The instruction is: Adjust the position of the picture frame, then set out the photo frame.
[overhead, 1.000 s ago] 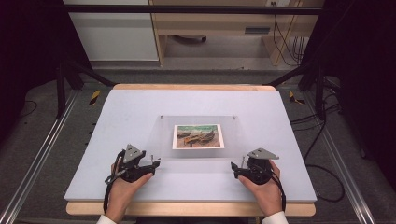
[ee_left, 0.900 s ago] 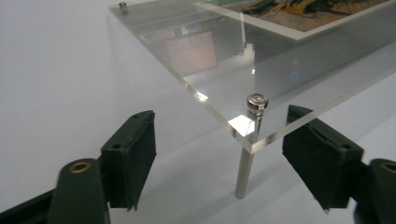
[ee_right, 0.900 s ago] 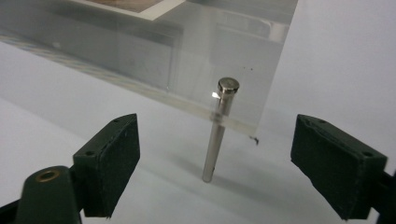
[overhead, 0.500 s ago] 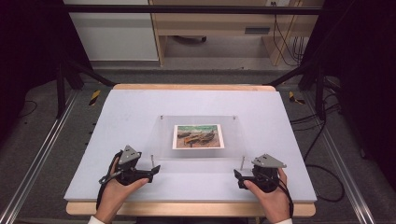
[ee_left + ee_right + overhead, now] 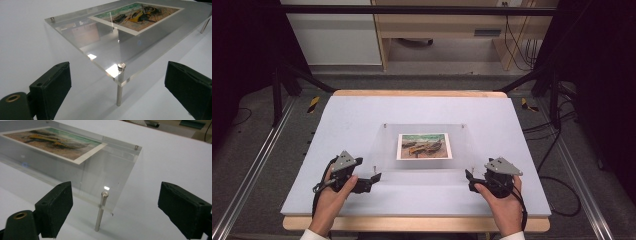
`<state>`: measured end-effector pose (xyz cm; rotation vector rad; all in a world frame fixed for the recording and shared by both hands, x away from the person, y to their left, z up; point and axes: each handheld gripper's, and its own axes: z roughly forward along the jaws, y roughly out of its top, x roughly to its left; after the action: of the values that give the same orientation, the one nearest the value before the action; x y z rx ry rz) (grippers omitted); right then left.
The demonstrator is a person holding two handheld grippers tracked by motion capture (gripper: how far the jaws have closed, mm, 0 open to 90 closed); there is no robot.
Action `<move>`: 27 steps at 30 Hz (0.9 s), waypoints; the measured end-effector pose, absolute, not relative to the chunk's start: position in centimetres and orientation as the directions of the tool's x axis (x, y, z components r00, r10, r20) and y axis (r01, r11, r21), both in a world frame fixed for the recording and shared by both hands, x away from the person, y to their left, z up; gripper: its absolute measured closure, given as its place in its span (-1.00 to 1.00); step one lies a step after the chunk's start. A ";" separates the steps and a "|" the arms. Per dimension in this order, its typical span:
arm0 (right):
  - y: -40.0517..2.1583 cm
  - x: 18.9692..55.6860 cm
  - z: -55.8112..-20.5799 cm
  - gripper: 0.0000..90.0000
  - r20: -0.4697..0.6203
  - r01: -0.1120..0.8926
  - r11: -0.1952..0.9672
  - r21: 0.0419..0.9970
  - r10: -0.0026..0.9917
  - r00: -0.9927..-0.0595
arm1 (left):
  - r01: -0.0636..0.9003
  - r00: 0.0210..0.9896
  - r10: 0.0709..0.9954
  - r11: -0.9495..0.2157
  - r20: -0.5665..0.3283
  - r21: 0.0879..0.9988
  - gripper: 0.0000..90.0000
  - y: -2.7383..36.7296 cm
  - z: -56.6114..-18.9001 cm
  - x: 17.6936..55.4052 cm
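A clear acrylic frame [image 5: 424,145] holding a painted picture of boats [image 5: 424,146] stands on thin metal posts in the middle of the table. My left gripper [image 5: 374,179] lies at its near left corner, jaws wide open; they have just been opening. The corner post [image 5: 119,86] stands between the pads, untouched. My right gripper [image 5: 468,177] sits at the near right corner, open, its jaws having just closed a little. The near right post [image 5: 100,212] stands ahead between its pads [image 5: 53,210], apart from both.
The pale table top [image 5: 362,115] spreads well beyond the frame on all sides. A wooden edge [image 5: 417,224] runs along its near side. Metal rails [image 5: 252,165] flank the table, and cables [image 5: 557,150] lie on the floor at the right.
The right hand dipped slightly toward the near edge and came back. The left hand has stayed about where it was. The frame has not moved.
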<state>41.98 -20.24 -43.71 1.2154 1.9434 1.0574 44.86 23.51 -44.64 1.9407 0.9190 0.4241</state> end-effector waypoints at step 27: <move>-18.7 48.2 -43.5 -0.72 0.051 0.516 0.235 0.824 0.876 -0.480 | 0.556 0.586 0.776 -0.176 -0.233 0.813 -0.84 21.8 -45.5 49.6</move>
<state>48.16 -18.72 -43.49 1.2753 2.0901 1.1421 49.59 21.80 -45.47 1.8588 1.0775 0.2889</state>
